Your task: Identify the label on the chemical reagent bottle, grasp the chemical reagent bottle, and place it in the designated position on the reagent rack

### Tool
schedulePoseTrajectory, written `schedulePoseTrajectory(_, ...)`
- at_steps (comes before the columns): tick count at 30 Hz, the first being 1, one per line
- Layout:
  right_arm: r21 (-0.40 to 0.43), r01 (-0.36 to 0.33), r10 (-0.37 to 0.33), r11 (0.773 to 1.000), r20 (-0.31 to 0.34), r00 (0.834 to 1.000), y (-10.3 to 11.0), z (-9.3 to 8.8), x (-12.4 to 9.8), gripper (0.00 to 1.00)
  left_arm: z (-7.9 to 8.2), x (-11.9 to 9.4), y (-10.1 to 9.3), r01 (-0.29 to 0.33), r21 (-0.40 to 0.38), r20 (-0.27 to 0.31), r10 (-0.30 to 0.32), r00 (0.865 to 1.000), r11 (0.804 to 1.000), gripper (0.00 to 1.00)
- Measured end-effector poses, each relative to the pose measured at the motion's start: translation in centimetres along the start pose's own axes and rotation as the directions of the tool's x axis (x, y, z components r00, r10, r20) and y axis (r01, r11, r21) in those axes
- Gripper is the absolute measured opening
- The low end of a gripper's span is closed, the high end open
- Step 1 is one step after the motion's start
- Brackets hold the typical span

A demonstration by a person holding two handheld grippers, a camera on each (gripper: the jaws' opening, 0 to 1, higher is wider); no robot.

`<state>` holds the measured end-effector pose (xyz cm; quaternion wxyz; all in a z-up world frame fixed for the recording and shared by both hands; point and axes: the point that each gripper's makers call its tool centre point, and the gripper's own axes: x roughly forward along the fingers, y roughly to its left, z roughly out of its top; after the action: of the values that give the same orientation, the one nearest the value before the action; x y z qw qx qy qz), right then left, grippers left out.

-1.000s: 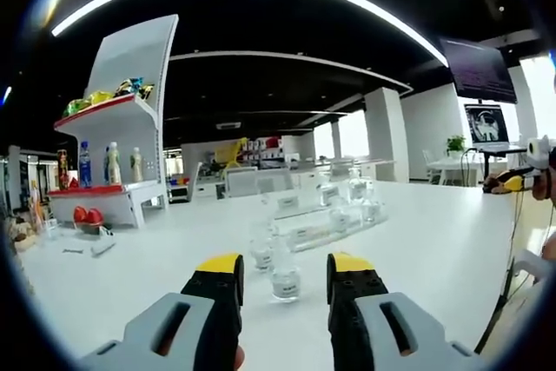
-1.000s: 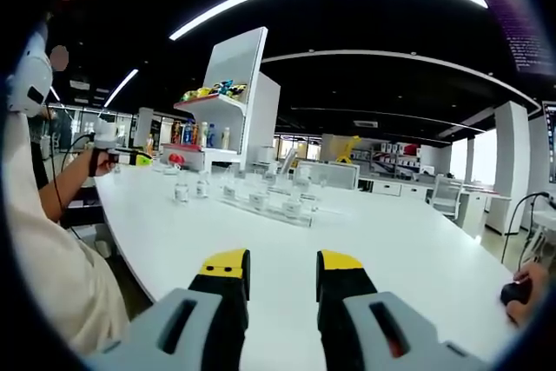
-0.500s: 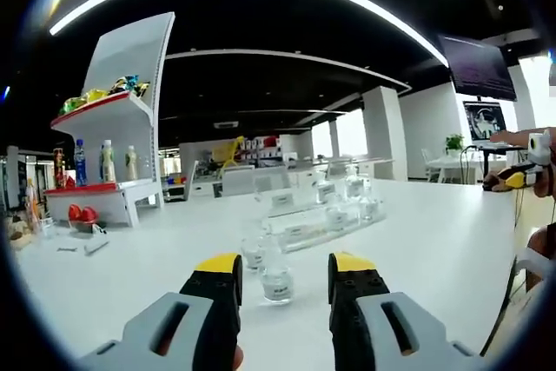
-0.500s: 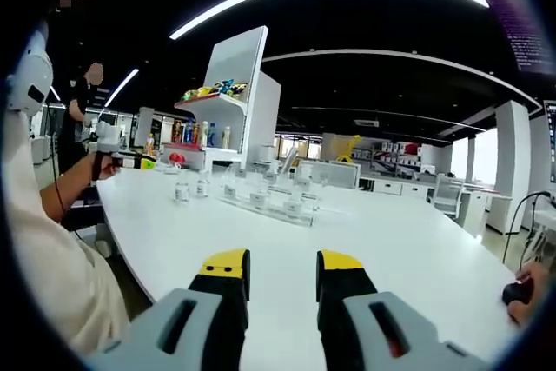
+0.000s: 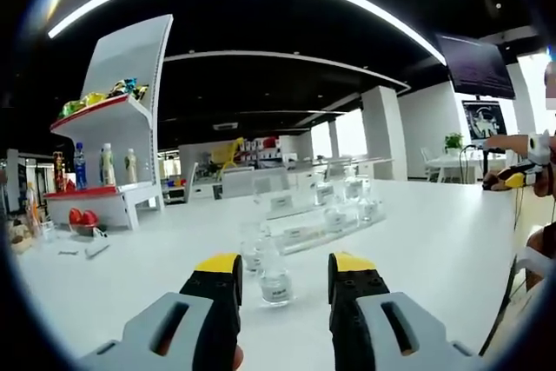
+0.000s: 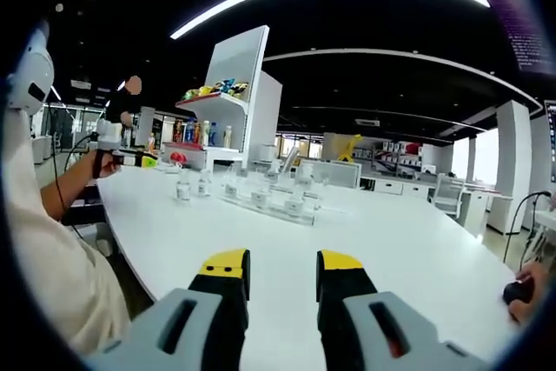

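A clear bottle point(image 5: 276, 282) stands on the table point(image 5: 434, 241) just before the rack point(image 5: 326, 225), lined up between the left tool's point(image 5: 284, 272) spread, empty jaws, likely for a grasp. The right tool point(image 6: 282, 270) hovers open and empty, well back from the rack point(image 6: 265, 204).

White table point(image 5: 417, 241) bears reagent bottles point(image 5: 276, 280), clear rack point(image 5: 317, 228)

No legible text or labels.

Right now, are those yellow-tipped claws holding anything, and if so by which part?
Nothing is held. The left gripper is open, with a small clear bottle on the table beyond its tips, untouched. The right gripper is open over bare table.
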<state>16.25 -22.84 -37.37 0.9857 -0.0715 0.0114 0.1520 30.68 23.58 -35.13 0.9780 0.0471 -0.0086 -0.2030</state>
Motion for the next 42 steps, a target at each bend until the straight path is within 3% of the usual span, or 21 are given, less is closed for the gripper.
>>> schedulePoseTrajectory(42, -0.002, 0.006, -0.006, 1.0, 0.009, 1.0, -0.12, 0.32, -0.4, 0.3, 0.23, -0.17, -0.05, 0.0, 0.011, 0.001, 0.0, 1.0, 1.0, 0.41)
